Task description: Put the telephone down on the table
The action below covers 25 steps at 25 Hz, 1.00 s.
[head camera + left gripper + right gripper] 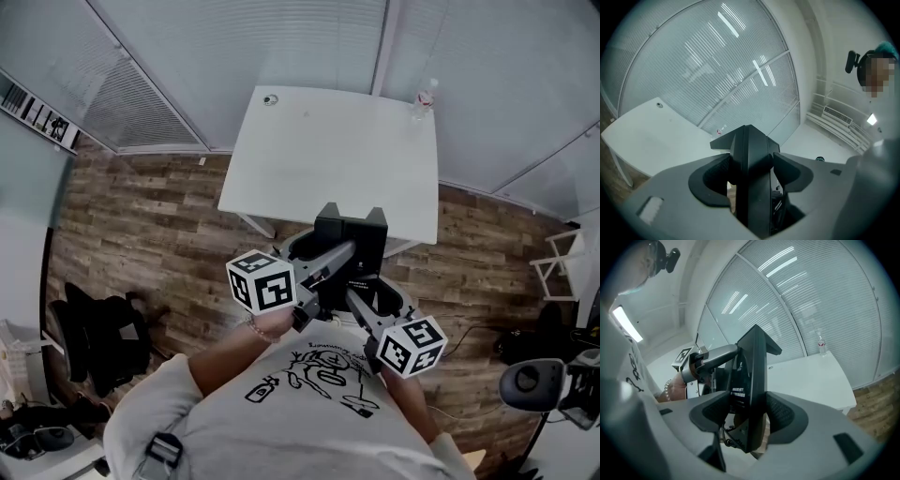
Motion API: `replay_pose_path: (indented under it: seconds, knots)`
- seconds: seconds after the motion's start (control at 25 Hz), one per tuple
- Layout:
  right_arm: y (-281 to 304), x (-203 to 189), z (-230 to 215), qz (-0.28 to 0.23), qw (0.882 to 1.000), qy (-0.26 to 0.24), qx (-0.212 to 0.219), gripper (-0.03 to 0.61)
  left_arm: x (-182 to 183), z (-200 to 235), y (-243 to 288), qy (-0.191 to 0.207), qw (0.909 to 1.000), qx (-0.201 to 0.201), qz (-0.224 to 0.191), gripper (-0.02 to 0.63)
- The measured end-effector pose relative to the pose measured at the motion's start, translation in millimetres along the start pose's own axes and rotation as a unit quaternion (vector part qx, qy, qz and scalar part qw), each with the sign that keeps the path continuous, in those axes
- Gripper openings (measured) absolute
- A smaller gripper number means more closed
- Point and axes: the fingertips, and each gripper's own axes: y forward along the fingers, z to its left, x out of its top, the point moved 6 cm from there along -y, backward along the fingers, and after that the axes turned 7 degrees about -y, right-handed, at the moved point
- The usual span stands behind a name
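I hold a black telephone in the air with both grippers, just short of the white table's near edge. My left gripper reaches in from the left and is shut on the phone's side. My right gripper comes from below right and is shut on it too. In the left gripper view the telephone stands edge-on between the pads, with the table beyond. The right gripper view shows the telephone clamped upright and the table behind it.
A clear water bottle stands at the table's far right corner and a small round object at the far left. Black chairs sit on the wood floor at left, a white folding chair at right. Blinds cover the glass walls.
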Motion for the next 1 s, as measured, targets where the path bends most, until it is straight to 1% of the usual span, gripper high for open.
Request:
replay_pose_path:
  seconds: [0.28,0.56,0.68,1.0]
  knots:
    - [50,25,2,-0.002,1.000,0.001,-0.007,0.232,46,32,-2,0.004,0.9999,-0.008,0.005,0.281]
    - [90,35,13,-0.002,1.000,0.006,-0.018,0.232,75,62,-12,0.000,0.9998,-0.015,0.014,0.282]
    - [101,38,15,-0.001,1.000,0.009,-0.020,0.232,84,71,-14,-0.002,0.9997,-0.015,0.017,0.281]
    - [114,40,10,0.008,1.000,0.012,-0.018,0.232,90,84,-12,-0.011,0.9997,-0.012,0.017,0.282]
